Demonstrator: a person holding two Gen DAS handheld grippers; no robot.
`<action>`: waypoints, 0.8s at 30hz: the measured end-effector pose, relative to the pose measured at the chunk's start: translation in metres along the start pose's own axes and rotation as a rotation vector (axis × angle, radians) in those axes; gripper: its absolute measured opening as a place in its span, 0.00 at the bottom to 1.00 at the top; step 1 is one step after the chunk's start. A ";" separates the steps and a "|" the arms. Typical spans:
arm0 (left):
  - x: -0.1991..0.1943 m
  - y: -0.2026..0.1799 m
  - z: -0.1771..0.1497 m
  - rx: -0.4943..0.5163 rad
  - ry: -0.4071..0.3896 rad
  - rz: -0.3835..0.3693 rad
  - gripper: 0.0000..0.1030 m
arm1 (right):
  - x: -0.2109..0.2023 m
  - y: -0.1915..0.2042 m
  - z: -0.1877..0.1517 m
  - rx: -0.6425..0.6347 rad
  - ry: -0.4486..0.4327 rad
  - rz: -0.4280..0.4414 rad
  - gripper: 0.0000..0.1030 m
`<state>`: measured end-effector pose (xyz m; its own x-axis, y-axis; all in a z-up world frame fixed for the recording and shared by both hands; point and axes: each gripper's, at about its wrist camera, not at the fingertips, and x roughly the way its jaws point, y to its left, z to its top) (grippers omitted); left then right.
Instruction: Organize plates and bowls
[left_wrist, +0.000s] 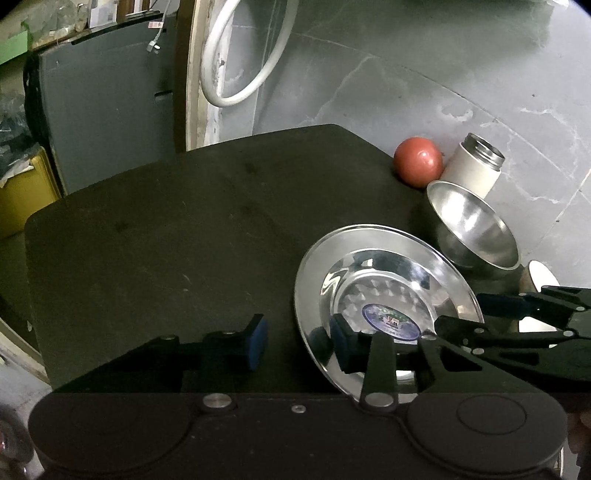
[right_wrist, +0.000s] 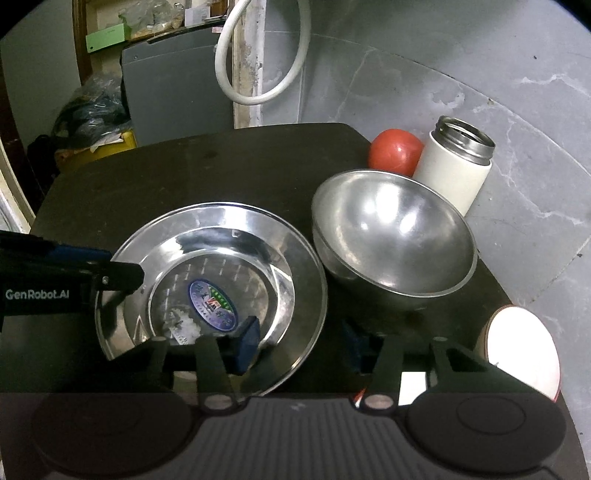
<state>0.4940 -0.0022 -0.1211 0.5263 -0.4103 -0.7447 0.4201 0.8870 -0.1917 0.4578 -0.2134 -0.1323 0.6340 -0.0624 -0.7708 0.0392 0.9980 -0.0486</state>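
While both grippers hover low over the dark table (left_wrist: 155, 221), the contents read as follows.

Steel plate (right_wrist: 221, 280) — lower centre of the right wrist view, round sticker at its middle, lying on the table; in the left wrist view it sits at lower right.

Steel bowl (right_wrist: 395, 236) — right of centre, just beside the plate's right rim, mouth tilted toward the camera. Whether the two rims touch cannot be told.

Left gripper (left_wrist: 299, 341) — jaws wide apart, nothing between them; its right finger hangs over the plate's left rim, its left finger over bare table.

Right gripper (right_wrist: 299, 343) — jaws spread wide, holding nothing; its left finger (right_wrist: 247, 341) sits over the plate's near edge, the other over the table below the bowl. The plate's right rim lies between the two fingers.

Red ball (right_wrist: 395, 151) — upper right, behind the bowl, touching the white flask (right_wrist: 454, 170), which stands open-mouthed at the table's far right corner.

White disc (right_wrist: 522, 350) — lower right edge; not identifiable.

White hose (right_wrist: 266, 55) — looped at top centre, on the wall.
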 end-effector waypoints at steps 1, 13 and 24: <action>-0.001 0.000 0.000 -0.002 0.001 0.000 0.38 | 0.000 0.000 0.000 0.002 0.001 -0.001 0.46; -0.004 -0.009 -0.003 0.012 0.008 0.000 0.22 | -0.002 -0.006 -0.003 0.051 -0.024 0.043 0.31; -0.024 -0.013 -0.001 0.026 -0.050 0.018 0.21 | -0.022 -0.004 -0.003 0.064 -0.095 0.046 0.28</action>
<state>0.4751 -0.0041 -0.1012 0.5696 -0.4051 -0.7152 0.4289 0.8887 -0.1619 0.4413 -0.2163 -0.1165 0.7067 -0.0191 -0.7073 0.0559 0.9980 0.0288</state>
